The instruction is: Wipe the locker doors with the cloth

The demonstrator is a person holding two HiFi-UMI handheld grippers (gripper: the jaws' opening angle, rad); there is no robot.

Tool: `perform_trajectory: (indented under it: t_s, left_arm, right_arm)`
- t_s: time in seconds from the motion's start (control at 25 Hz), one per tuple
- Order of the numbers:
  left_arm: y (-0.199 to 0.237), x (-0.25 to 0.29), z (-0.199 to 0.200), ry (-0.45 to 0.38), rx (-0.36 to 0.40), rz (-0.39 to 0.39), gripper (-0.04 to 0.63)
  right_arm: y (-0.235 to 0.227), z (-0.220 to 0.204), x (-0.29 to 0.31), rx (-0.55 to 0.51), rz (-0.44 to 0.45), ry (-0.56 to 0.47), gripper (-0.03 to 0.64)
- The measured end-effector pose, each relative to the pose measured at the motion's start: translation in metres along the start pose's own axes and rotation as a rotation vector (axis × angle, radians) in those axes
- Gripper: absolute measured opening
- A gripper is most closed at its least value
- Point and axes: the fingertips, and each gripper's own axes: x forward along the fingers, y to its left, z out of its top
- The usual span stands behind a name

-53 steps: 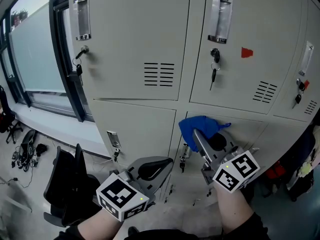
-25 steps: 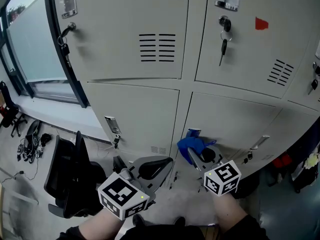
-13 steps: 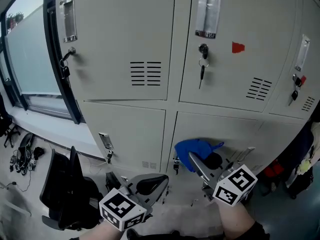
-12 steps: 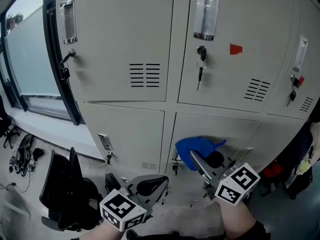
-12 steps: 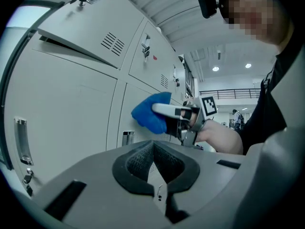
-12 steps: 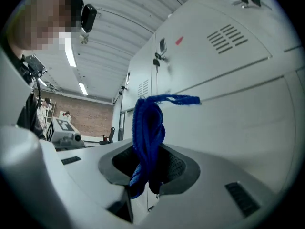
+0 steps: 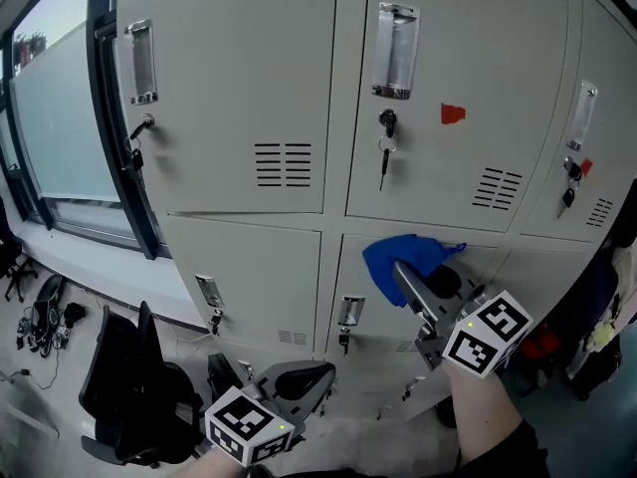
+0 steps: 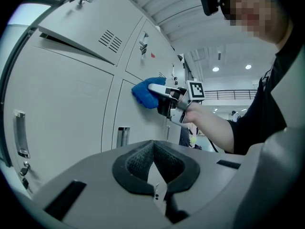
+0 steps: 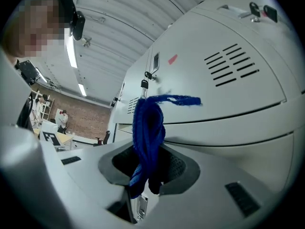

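Observation:
Beige metal locker doors fill the head view. My right gripper (image 7: 410, 275) is shut on a bunched blue cloth (image 7: 402, 257) and holds it against the top of the lower middle locker door (image 7: 373, 312), just under the seam below the upper middle door (image 7: 438, 182). In the right gripper view the cloth (image 9: 148, 125) hangs from between the jaws (image 9: 150, 168), a loose strand pointing right. My left gripper (image 7: 315, 376) hangs low, away from the doors, shut and empty. The left gripper view shows its jaws (image 8: 153, 163) closed, with the cloth (image 8: 144, 92) beyond.
Keys hang in the upper locks (image 7: 383, 152), below recessed metal handles (image 7: 393, 50). A red sticker (image 7: 453, 115) marks the upper middle door. A window with a dark frame (image 7: 105, 118) lies left. A black chair (image 7: 134, 381) and cables (image 7: 45, 322) are on the floor.
The right gripper carried the cloth down the lower middle door, then back up to its top edge. The left gripper stayed low and shut.

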Motion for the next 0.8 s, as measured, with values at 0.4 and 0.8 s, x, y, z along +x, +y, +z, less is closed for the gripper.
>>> perform_trajectory:
  t_s: [0.4,0.8]
  left_arm:
    - [0.005,-0.004,-0.011,0.023,-0.017,0.036,0.006]
    - [0.024,-0.009,0.003,0.020,0.005,0.093,0.006]
  right_arm:
    - [0.002,-0.059,0.000,0.004,0.014,0.059,0.103]
    - [0.000,-0.136,-0.014,0.097,0.020,0.107,0.103]
